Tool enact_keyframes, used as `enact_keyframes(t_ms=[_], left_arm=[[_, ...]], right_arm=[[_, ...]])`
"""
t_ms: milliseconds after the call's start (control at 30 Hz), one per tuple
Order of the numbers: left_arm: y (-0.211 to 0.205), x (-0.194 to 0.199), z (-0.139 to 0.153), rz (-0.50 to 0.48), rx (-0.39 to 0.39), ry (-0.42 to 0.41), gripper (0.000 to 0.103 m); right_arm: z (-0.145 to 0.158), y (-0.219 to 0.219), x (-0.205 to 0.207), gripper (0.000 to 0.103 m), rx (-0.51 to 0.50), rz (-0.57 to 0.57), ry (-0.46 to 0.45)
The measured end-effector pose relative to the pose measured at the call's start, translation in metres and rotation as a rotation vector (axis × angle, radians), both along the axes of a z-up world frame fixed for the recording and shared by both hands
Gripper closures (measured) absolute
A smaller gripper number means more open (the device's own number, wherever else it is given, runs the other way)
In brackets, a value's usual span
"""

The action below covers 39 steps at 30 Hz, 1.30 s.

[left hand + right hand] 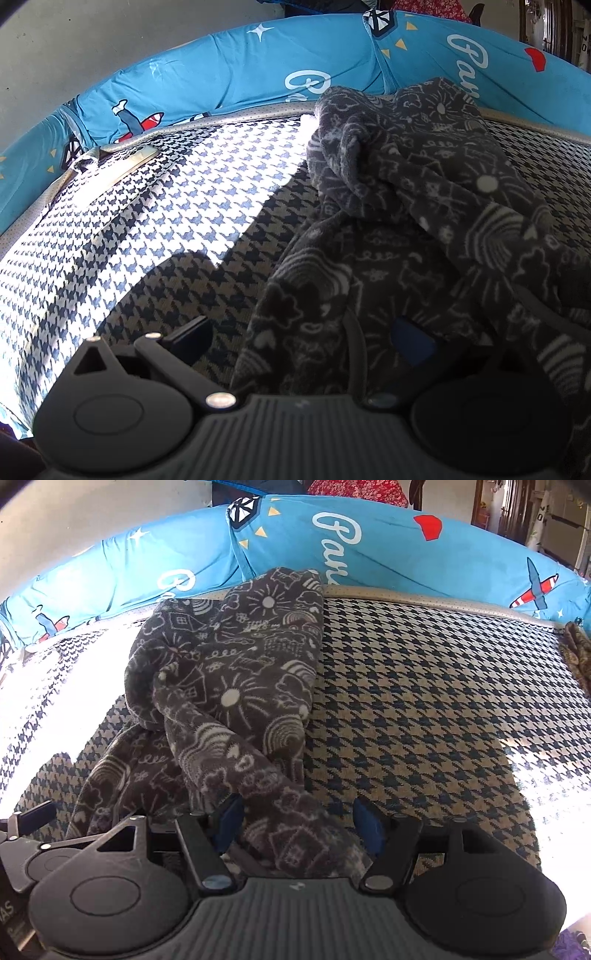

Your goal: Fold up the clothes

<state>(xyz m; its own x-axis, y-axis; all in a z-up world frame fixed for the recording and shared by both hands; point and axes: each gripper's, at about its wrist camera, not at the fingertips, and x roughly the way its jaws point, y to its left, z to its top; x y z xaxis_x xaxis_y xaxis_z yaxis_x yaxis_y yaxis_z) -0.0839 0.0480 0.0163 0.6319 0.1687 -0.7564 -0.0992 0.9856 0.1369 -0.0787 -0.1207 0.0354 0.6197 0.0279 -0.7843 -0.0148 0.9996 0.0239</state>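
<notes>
A dark grey fleece garment [406,221] [229,686] with white doodle print lies crumpled on the houndstooth bed cover [166,206] [424,701]. My left gripper [299,338] stands wide open low over its near end. The left finger [188,332] is clear of the cloth, and fabric drapes over the blue-padded right finger [410,343]. My right gripper [298,825] is open with a thick fold of the garment running between its blue pads [365,827]. The fold lies against the left pad, and a gap shows at the tip of the right one.
A blue printed bolster [240,70] [388,554] runs along the far edge of the bed against the wall. A brown patterned cloth [576,650] lies at the right edge. Bright sunlight falls across the left part of the cover. Part of the left gripper [26,823] shows at the lower left.
</notes>
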Motion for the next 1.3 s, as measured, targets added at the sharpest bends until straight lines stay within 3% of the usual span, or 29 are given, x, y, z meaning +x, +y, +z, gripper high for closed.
enact_keyframes(t_ms=[1300], left_arm=[[0.001, 0.006, 0.003, 0.015, -0.069, 0.023, 0.000]], right_arm=[[0.004, 0.033, 0.002, 0.037, -0.007, 0.087, 0.032]])
